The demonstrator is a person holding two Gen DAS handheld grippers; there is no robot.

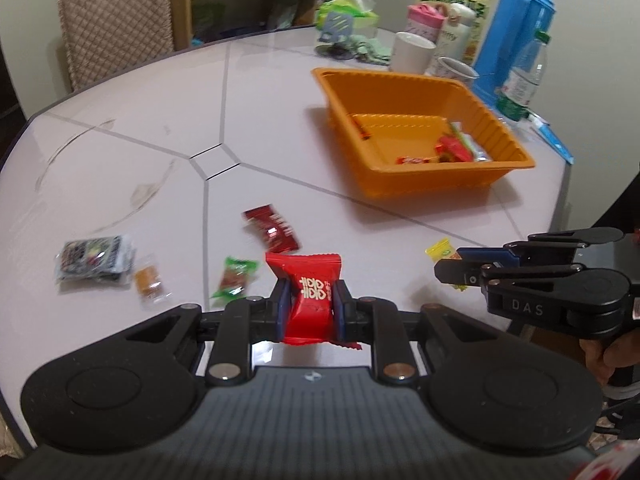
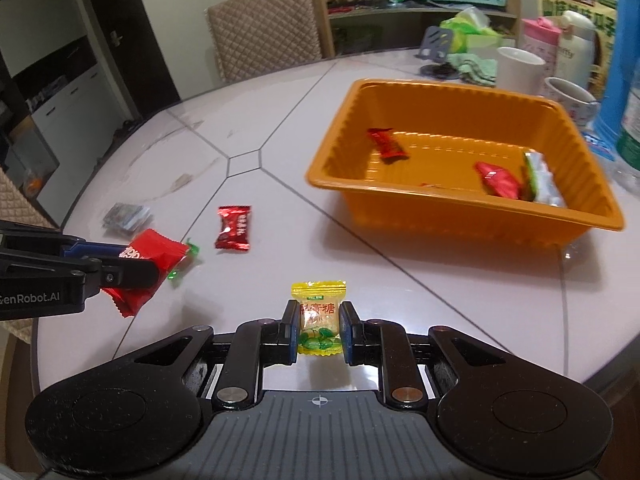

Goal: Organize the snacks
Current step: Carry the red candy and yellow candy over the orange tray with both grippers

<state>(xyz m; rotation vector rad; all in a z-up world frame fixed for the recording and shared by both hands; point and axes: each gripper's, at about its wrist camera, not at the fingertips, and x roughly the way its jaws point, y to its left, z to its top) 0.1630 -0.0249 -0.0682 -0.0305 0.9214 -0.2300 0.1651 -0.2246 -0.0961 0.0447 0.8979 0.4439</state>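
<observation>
We work over a pale round tabletop (image 2: 360, 80) with grey seams, a quilted chair (image 2: 264, 32) and cluttered shelf (image 2: 416, 16) behind. The orange tray (image 2: 460, 216) holds some snacks. Our left tool (image 1: 310, 304) pinches a red packet (image 1: 310, 292); our right tool (image 2: 320, 328) grips a yellow candy (image 2: 318, 316).
</observation>
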